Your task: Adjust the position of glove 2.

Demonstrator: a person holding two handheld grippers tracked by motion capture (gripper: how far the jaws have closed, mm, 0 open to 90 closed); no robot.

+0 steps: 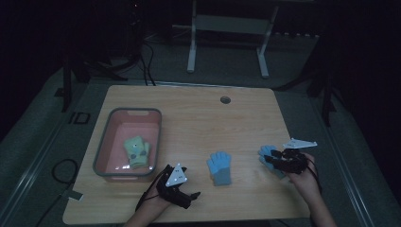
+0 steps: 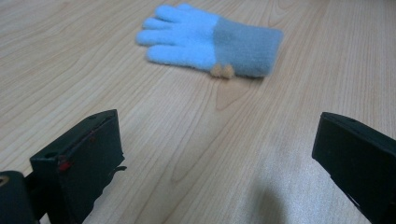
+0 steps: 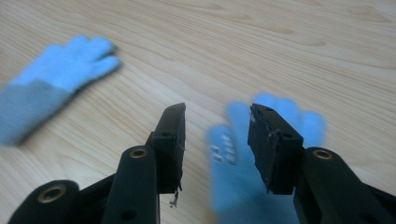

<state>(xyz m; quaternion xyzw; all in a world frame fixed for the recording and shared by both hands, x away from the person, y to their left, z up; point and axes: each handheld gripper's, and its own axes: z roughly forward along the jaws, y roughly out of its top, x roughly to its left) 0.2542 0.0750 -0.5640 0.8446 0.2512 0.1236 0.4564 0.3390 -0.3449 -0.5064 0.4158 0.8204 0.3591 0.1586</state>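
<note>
— How are the hands placed?

— Both come in from the near edge of the table (image 1: 198,113). The left hand (image 1: 153,205) holds the left gripper (image 1: 188,197) low by the front edge, pointing right. The right hand (image 1: 305,177) holds the right gripper (image 1: 270,158) pointing left, over a blue glove (image 1: 265,152).

— Are the jaws apart?

— On the left gripper (image 2: 217,154), widely apart, with bare wood between them. On the right gripper (image 3: 215,128), partly apart, clamped on nothing.

— Where are the gloves relative to them?

— A blue glove with a grey cuff (image 1: 219,168) lies flat mid-table, between the two grippers; in the left gripper view that glove (image 2: 210,39) is ahead of the jaws, apart from them. The other blue glove (image 3: 252,163) lies under the right jaws, blurred, fingers past the tips. A green glove (image 1: 136,152) sits inside the pink bin (image 1: 101,151) at left.
</note>
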